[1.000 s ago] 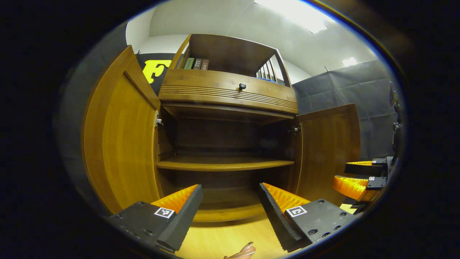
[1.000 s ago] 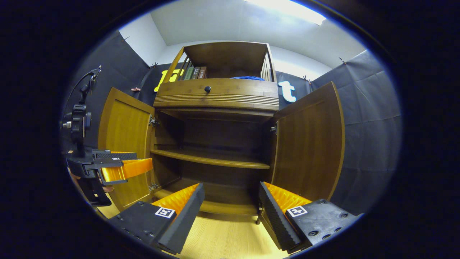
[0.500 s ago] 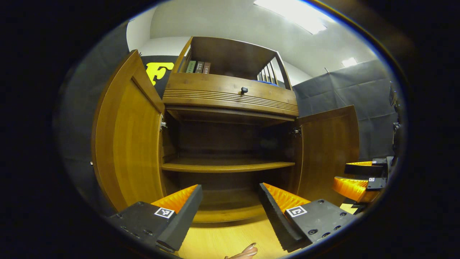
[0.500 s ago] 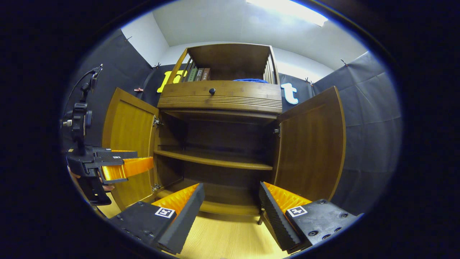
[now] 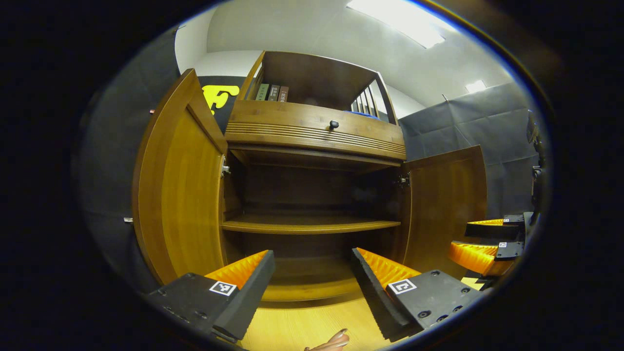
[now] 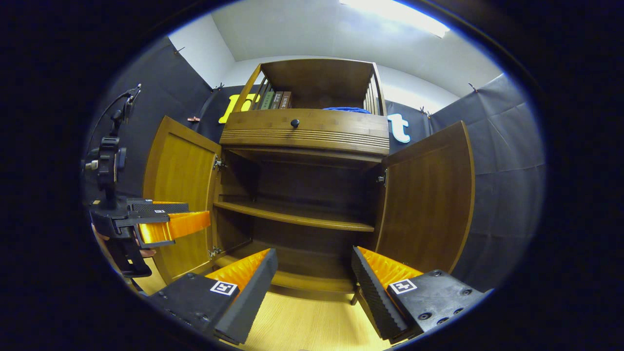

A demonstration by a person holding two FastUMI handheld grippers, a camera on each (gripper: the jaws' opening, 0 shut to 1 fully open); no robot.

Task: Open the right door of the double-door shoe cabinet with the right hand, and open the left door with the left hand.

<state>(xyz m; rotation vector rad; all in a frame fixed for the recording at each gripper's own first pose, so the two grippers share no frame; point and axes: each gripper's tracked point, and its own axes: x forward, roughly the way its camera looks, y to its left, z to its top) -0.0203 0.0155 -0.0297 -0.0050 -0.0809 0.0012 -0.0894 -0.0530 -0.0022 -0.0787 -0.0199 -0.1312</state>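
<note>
At the bottom of the left gripper view, my left gripper [image 5: 312, 278] has its jaws apart, holding nothing, above the pale wooden floor [image 5: 312, 326]; my right gripper [image 6: 314, 280] is spread the same way, empty, in the right gripper view. Beyond them stands the shoe cabinet [image 6: 304, 131], with its left door [image 5: 180, 195] and right door [image 6: 424, 200] both swung wide. Inside I see a bare shelf [image 6: 297, 217]. Above sits a drawer knob [image 6: 295, 123], and books [image 5: 272, 92] stand at the very top.

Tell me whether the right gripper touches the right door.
Apart. In the right gripper view, the right gripper hangs open before the cabinet, floor showing between it and the right door.
</note>
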